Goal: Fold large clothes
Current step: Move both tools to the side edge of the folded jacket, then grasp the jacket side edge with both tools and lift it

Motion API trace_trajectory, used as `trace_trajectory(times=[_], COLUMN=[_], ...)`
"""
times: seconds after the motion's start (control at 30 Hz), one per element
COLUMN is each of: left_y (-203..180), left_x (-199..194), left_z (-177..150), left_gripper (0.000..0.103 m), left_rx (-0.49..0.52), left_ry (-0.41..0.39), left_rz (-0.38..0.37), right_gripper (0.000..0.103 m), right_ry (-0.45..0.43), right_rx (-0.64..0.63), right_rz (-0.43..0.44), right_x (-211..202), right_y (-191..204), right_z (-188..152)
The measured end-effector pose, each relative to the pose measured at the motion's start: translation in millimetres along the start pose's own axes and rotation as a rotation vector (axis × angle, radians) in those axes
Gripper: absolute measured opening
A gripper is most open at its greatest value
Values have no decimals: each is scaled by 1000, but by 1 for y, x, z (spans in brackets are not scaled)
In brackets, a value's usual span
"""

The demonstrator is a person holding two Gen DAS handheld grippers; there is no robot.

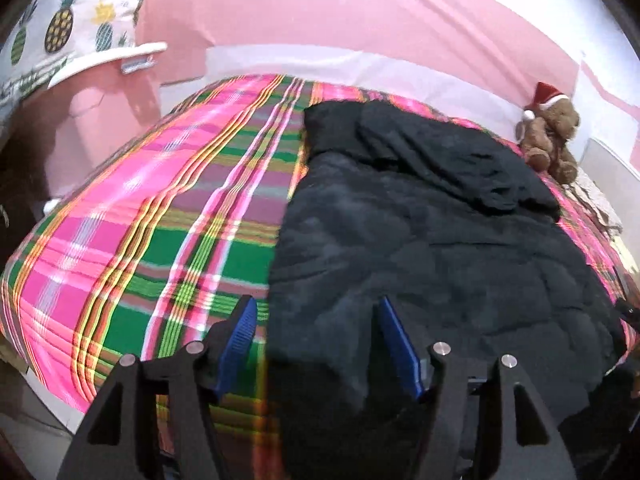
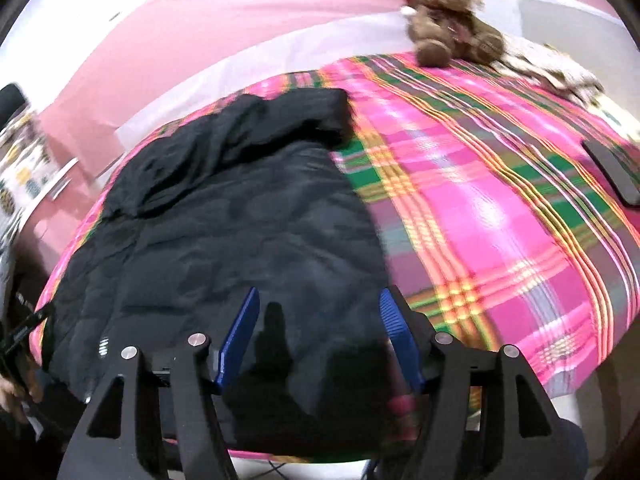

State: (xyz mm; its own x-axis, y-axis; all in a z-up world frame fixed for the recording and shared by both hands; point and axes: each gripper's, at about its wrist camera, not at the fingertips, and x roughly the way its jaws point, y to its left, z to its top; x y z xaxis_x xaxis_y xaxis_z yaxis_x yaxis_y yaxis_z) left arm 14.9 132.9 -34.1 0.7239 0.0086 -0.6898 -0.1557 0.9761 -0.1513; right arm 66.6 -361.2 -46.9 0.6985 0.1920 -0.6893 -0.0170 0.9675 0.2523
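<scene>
The black padded jacket (image 1: 420,240) lies spread across a bed covered with a pink and green plaid bedspread (image 1: 132,232), its near hem at the bed's front edge and what looks like a sleeve or hood doubled over its far end. The step in hand reads as the approach for a fold: both claws sit at the near hem, one at each side, and neither has taken cloth yet.

Starting at the left, the left claw (image 1: 316,308) is wide open and holds nothing. Its left blue pad (image 1: 240,340) is over bare plaid, its right pad over black fabric, so the jacket's left edge runs between the jaws. Whether the pads touch the cloth is hard to say, since the frame is smeared by motion.

Further right, the right claw (image 2: 320,304) is equally wide and also empty. Both of its pads frame dark fabric near the hem in the right wrist view, with the jacket's right edge just beside the right-hand pad (image 2: 400,340). A dark phone-like slab (image 2: 612,176) lies well apart on the plaid, and a teddy bear in a Santa hat (image 2: 448,28) sits at the far corner.

The next move likely calls for each claw to close on its hem corner, pinching through the bulky padding, then lifting together and carrying the hem toward the far end. The thick quilting may slip from a shallow pinch.
</scene>
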Motion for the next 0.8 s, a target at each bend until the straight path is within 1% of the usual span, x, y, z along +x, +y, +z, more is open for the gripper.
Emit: trace_trajectory(times=[0.07,0.13,0.2,0.3,0.33,0.43,0.57,0.63,0.7,0.77,0.8], left_y=[6,8,9,3,0,-7,-5,-7,-13,-15,-16], left_x=[7,14,16,14,13,10,9,11,12,12,11], left_z=[-2,-5,-9,-17,-20,-28,-34,-35,-34,-34,-33], left_gripper=[67,67,67,67,67,67,67,67,67,58,54], left_rx=[-12,-33,-50,-49,-50,-32,-54,-43,-18,-6,-7], left_ry=[15,36,48,62,66,70,74,77,86,90,91], left_rz=[-15,-40,-72,-125,-136,-137,-154,-141,-111,-104,-109], right_gripper=[63,64,64,65,65,65,66,66,62,46,41], right_ry=[26,69,104,109,121,158,169,176,179,186,186], right_rx=[41,97,149,151,156,158,146,156,152,140,143], right_rz=[1,34,88,124,149,225,249,254,247,221,218], right_x=[6,14,21,20,20,20,20,21,22,23,23], right_y=[-14,-27,-33,-31,-30,-24,-21,-21,-19,-18,-16], right_z=[-2,-6,-11,-15,-17,-21,-25,-26,-26,-26,-26])
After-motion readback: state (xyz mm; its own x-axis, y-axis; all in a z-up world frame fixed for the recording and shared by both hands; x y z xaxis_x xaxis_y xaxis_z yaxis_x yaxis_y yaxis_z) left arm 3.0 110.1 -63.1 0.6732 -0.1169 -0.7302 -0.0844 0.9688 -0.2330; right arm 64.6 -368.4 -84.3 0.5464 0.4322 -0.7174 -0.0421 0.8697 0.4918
